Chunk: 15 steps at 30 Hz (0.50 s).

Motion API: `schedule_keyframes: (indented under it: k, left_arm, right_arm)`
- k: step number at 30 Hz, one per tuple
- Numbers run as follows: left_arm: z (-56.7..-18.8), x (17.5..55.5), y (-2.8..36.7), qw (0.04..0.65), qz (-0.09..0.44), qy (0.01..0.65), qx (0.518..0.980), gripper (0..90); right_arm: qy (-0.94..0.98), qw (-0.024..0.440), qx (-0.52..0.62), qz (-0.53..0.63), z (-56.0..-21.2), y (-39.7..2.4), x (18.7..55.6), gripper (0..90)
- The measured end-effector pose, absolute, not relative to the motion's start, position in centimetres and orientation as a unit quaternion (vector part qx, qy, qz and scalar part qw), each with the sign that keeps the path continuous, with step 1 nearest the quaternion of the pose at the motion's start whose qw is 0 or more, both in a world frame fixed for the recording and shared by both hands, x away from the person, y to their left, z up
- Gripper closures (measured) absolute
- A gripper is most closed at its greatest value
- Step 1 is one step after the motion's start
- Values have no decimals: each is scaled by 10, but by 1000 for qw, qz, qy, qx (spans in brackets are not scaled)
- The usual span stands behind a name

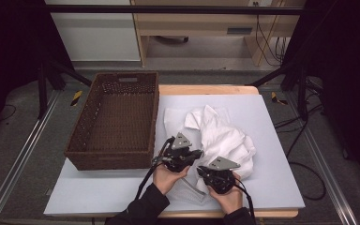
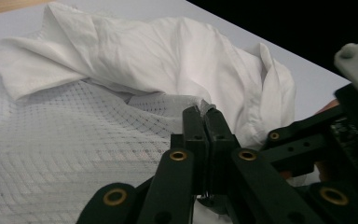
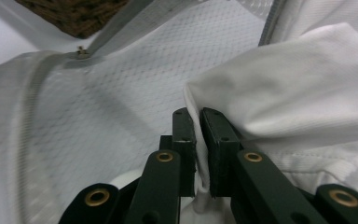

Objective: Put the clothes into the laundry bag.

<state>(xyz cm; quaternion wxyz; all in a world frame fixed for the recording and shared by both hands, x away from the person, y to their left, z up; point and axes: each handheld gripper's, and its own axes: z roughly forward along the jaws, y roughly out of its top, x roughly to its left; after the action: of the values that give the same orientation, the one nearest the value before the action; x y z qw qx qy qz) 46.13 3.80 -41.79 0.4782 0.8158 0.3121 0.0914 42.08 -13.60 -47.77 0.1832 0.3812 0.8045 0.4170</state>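
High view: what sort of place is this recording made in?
Probably a lab or recording workstation, not a home. The table stands inside a dark metal frame, loose cables run across the floor behind, and on it are just a wicker basket and a white garment.

**Cloth, mesh, wicker and matt plastic**

The white shirt (image 1: pixel 225 138) is smooth, matt woven cloth, softly creased. The mesh laundry bag (image 2: pixel 65 140) under it is a thin, semi-sheer white net with a fine honeycomb texture. The basket (image 1: pixel 115 122) is rough dark-brown wicker. Both grippers, left gripper (image 2: pixel 205 114) and right gripper (image 3: pixel 199 116), are matt black plastic with brass-coloured rivets. The table (image 1: pixel 272 154) has a matt pale grey-blue top edged in light wood.
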Motion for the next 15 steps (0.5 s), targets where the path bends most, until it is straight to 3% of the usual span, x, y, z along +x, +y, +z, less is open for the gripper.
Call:
schedule_keyframes:
  k: [3,6,7,10,15]
  left_arm:
    - [-421,463,40,479,91,316,814,892]
    - [-422,464,43,482,91,318,811,891]
    - [-421,464,44,483,92,319,810,891]
    - [-420,464,46,482,95,316,812,891]
    - [-421,463,47,482,97,315,812,891]
  right_arm:
    - [807,190,381,410,-478,-131,426,806]
    - [806,176,376,422,-476,-133,427,745]
    - [801,157,370,443,-470,-140,424,686]
    - [794,152,365,461,-460,-150,417,659]
    - [763,205,365,493,-430,-182,398,491]
